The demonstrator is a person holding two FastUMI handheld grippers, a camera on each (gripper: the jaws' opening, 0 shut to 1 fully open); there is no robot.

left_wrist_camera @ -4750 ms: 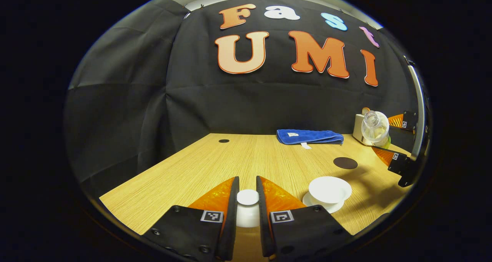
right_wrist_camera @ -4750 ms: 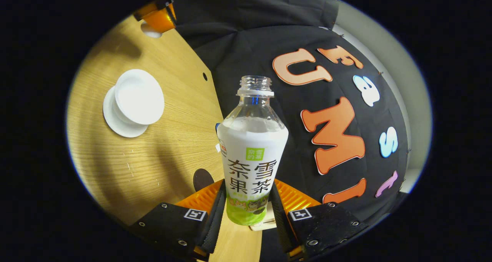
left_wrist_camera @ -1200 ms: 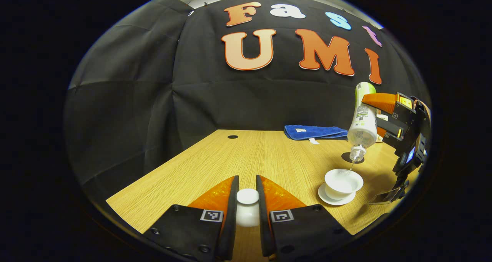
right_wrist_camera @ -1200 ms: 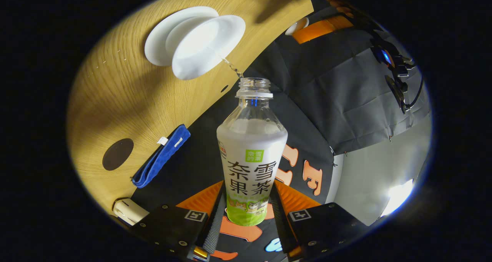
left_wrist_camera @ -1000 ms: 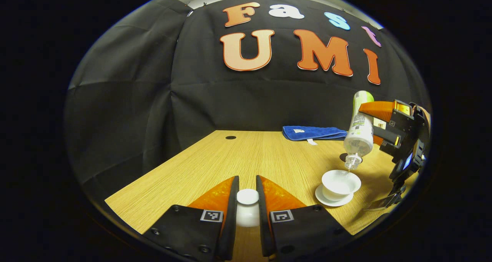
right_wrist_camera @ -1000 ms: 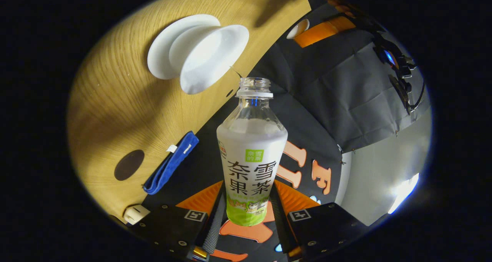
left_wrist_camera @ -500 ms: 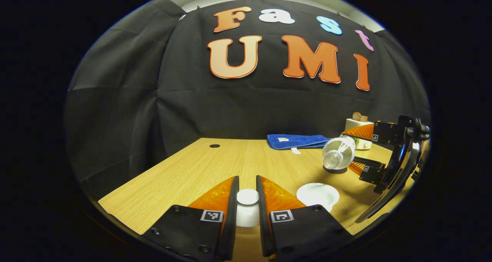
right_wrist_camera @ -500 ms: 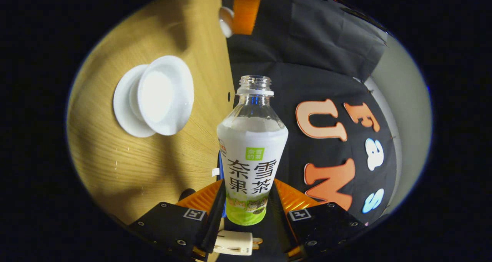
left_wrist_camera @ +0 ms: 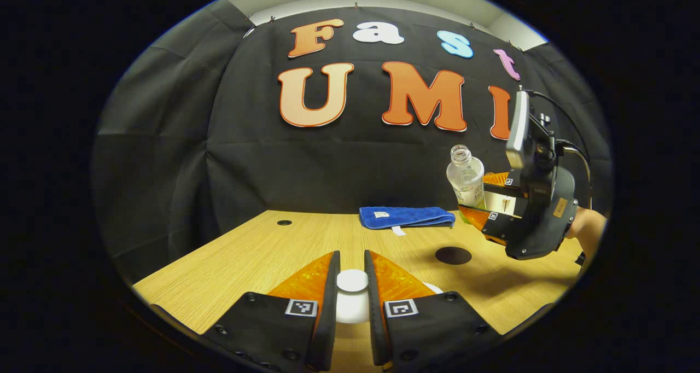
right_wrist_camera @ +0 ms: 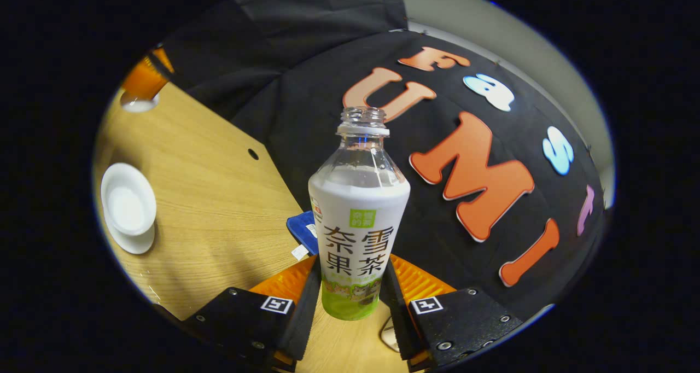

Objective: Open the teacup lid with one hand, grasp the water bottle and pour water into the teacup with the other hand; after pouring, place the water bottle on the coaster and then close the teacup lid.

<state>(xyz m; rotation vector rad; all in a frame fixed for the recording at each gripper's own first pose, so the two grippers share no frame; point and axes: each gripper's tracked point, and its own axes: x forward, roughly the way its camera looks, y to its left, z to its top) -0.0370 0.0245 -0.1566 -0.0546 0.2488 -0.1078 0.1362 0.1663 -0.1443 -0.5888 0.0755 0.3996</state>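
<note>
Between the two fingers of the left gripper [left_wrist_camera: 352, 285], close to me, sits the white teacup lid [left_wrist_camera: 351, 280], gripped by its knob above the wooden table [left_wrist_camera: 273, 252]. Both fingers press on it from the sides. A little behind, partly hidden by this gripper, a white rim shows on the table. Further on the right lies the dark round coaster [left_wrist_camera: 453, 255], with nothing on it. Above and beyond the coaster, the right gripper [left_wrist_camera: 474, 204] holds the water bottle [left_wrist_camera: 466, 179] upright in the air, mouth open at the top. Seen from the right gripper view, the fingers clamp the bottle at its lower part [right_wrist_camera: 355, 285], and the teacup [right_wrist_camera: 128, 206] stands uncovered on its saucer [right_wrist_camera: 134, 244] at the left. At the back a blue cloth [left_wrist_camera: 406, 217] lies folded near the wall.
</note>
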